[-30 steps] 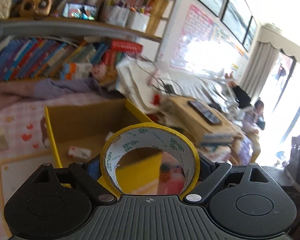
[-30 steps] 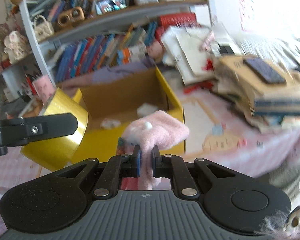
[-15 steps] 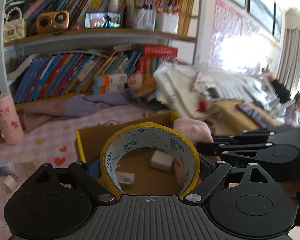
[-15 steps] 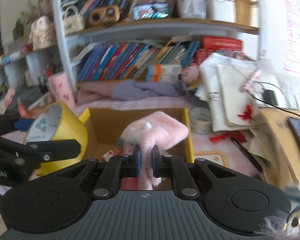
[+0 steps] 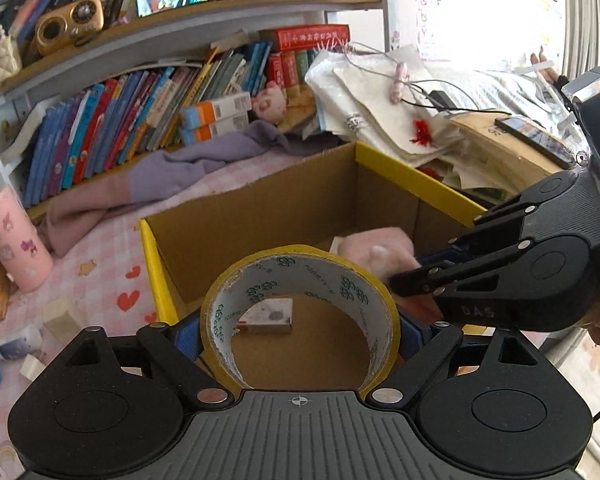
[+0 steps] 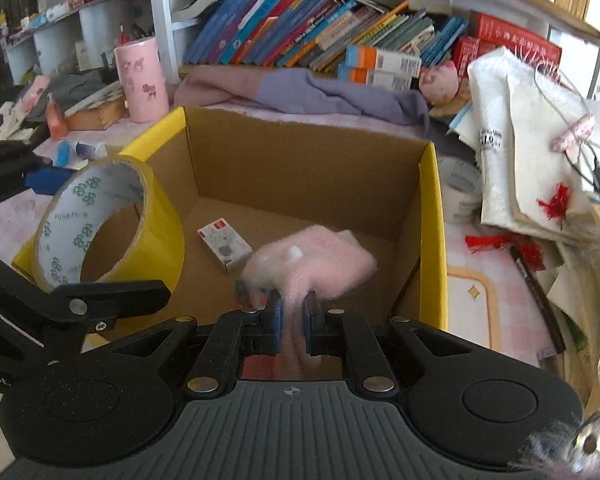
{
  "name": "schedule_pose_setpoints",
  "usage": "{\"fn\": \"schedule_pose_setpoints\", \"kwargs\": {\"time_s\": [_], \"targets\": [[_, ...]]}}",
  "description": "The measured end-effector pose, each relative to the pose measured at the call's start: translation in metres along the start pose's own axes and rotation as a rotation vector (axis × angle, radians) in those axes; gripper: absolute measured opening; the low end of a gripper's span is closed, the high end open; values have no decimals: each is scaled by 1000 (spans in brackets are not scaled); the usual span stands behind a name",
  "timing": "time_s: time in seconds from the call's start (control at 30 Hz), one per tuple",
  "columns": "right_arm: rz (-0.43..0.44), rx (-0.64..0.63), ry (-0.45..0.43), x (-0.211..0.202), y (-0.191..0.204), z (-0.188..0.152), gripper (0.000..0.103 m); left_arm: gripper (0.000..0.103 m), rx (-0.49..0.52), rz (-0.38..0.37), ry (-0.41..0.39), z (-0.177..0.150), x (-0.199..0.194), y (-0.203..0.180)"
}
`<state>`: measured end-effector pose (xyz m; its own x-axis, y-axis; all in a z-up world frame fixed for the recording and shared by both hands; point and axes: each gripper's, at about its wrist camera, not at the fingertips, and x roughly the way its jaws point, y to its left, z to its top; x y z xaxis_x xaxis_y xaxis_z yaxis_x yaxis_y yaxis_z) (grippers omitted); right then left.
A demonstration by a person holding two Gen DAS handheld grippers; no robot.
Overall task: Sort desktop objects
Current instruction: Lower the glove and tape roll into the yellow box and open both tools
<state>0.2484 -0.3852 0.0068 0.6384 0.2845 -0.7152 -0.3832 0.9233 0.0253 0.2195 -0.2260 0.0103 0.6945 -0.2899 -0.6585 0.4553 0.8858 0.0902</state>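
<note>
My left gripper (image 5: 300, 332) is shut on a yellow tape roll (image 5: 296, 258), its blue pads pressing the roll's two sides. The roll hangs over the near left corner of an open cardboard box (image 5: 260, 208) with yellow rims. My right gripper (image 6: 294, 320) is shut on a pink fluffy item (image 6: 311, 260), which hangs low inside the box (image 6: 300, 160). In the left wrist view the right gripper (image 5: 419, 272) comes in from the right with the pink item (image 5: 375, 248). The right wrist view shows the roll (image 6: 160, 220) at left. A small white carton (image 6: 224, 246) lies on the box floor.
A pink cup (image 6: 142, 80) and small loose items (image 5: 20, 348) stand left of the box on the pink tablecloth. A purple cloth (image 6: 319, 92) and a bookshelf (image 5: 140, 112) lie behind. White bags (image 6: 531, 140), another tape roll (image 6: 457, 188) and a phone (image 5: 535, 136) crowd the right.
Both grippers have swung round and down to the box. The tape roll now hangs over its near corner and the pink item has sunk inside. Both grips are unchanged.
</note>
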Motion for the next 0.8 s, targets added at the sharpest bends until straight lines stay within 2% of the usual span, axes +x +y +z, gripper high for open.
{"fn": "schedule_pose_setpoints", "kwargs": {"time_s": [0.13, 0.4, 0.5, 0.63, 0.73, 0.8], "targets": [[20, 25, 16, 3, -4, 0, 11, 92, -2, 7, 19, -2, 5, 1], [27, 25, 29, 6, -2, 1, 11, 93, -42, 19, 9, -4, 4, 3], [38, 33, 23, 5, -3, 2, 16, 94, -75, 0, -50, -4, -7, 3], [55, 50, -12, -5, -3, 3, 34, 96, -66, 12, -123, -2, -20, 0], [41, 64, -49, -15, -1, 4, 41, 96, -65, 36, -147, -1, -29, -3], [32, 79, -71, -21, -2, 4, 42, 96, -79, 48, -160, -2, -36, -4]]}}
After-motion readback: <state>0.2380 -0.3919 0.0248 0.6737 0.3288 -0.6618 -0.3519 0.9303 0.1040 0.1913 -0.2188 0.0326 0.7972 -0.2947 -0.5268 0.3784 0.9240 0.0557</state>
